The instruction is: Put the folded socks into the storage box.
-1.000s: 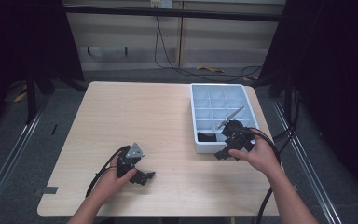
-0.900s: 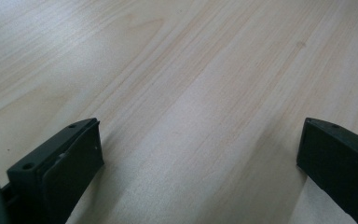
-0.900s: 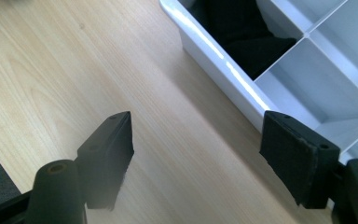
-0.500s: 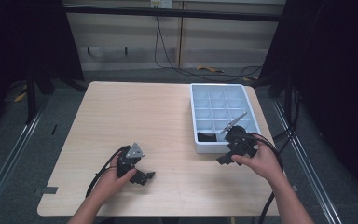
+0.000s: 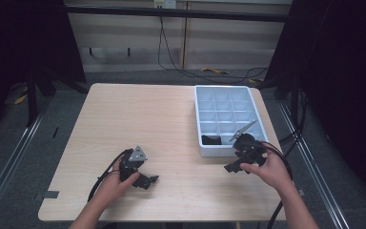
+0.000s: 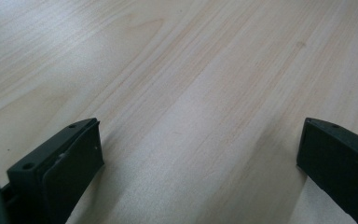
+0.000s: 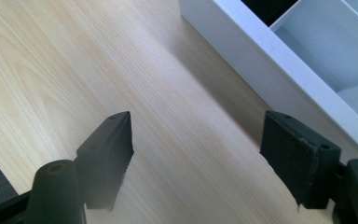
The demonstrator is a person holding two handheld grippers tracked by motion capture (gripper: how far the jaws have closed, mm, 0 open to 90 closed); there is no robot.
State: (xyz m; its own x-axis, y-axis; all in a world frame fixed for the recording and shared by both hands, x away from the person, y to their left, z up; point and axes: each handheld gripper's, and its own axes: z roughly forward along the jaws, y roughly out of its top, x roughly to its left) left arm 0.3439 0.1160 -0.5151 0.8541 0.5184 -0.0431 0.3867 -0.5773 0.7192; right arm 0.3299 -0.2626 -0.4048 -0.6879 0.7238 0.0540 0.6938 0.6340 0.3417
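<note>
White tray (image 5: 228,151) just beyond right hand-held gripper (image 5: 237,163), jaws apart, empty.

A lab: black curtains (image 5: 343,71), floor rails (image 5: 9,167), trailing cables (image 5: 181,71)

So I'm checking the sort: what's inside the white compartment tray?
In the compartment tray, one dark item lies in the near-left cell; the other visible cells look empty. The right claw and hand cover part of the near-right corner.
</note>
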